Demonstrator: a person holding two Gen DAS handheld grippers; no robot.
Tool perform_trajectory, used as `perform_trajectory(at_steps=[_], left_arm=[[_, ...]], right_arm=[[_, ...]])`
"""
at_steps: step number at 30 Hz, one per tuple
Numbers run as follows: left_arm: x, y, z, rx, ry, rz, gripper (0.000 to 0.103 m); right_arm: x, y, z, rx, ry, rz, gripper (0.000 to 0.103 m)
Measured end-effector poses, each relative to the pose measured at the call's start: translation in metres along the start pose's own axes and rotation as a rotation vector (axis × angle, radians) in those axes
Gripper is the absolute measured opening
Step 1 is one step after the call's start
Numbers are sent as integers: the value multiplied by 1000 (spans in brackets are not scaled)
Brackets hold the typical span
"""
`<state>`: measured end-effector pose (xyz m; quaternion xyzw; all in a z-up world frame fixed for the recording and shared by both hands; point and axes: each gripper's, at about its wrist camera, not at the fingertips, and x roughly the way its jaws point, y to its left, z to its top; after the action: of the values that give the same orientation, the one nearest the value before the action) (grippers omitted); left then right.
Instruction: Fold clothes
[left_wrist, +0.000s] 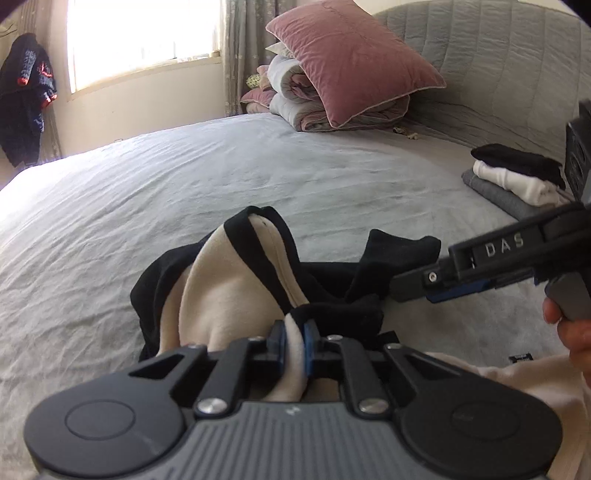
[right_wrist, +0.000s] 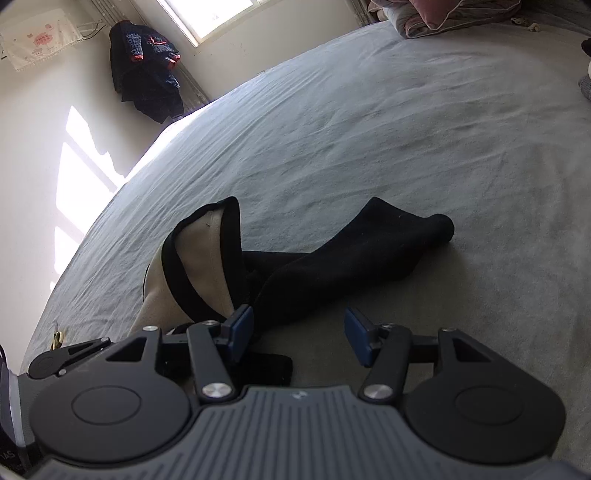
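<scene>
Left wrist view: left claw (left_wrist: 294, 341) is clamped on a cream fold of the black-and-cream garment (left_wrist: 236, 280), bunched mid-bed (left_wrist: 147, 184) (folded stack (left_wrist: 517, 181) by the headboard edge). Right wrist view: right claw (right_wrist: 299, 339) gapes wide, empty, beside the garment's black sleeve (right_wrist: 369, 243).

The left gripper (left_wrist: 293, 334) sits low at 6 o'clock of its own view, its blue-padded fingers (left_wrist: 277, 338) drawn close and pinching a fold of cream cloth. The right gripper (right_wrist: 299, 334) holds its jaws spread wide, nothing between the pads. In the left wrist view it reaches in from 3 o'clock, pointing toward 9, a hand (left_wrist: 570, 332) gripping its handle.
</scene>
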<state>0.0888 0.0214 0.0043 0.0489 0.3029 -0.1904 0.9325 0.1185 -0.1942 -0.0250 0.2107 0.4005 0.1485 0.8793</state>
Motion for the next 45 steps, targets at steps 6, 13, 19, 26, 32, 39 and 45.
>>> perform_trajectory(at_steps=[6, 13, 19, 26, 32, 39, 45], left_arm=[[-35, 57, 0, -353, -157, -13, 9], [-49, 96, -16, -572, -187, 108, 8], [-52, 109, -27, -612, -147, 133, 8], [-59, 111, -27, -617, -168, 105, 8], [-55, 105, -24, -623, -171, 62, 8], [-51, 100, -23, -655, -184, 10, 8], [-49, 101, -24, -680, -179, 30, 8]], right_arm=[[13, 6, -15, -39, 53, -14, 54], [25, 32, -39, -209, 47, -37, 31], [14, 48, -42, -270, 8, -53, 10], [-54, 48, -9, -252, -275, -63, 10], [-89, 21, 18, -203, -434, -189, 10], [-84, -16, 34, -149, -427, -294, 10], [-57, -34, 29, -81, -331, -268, 18]])
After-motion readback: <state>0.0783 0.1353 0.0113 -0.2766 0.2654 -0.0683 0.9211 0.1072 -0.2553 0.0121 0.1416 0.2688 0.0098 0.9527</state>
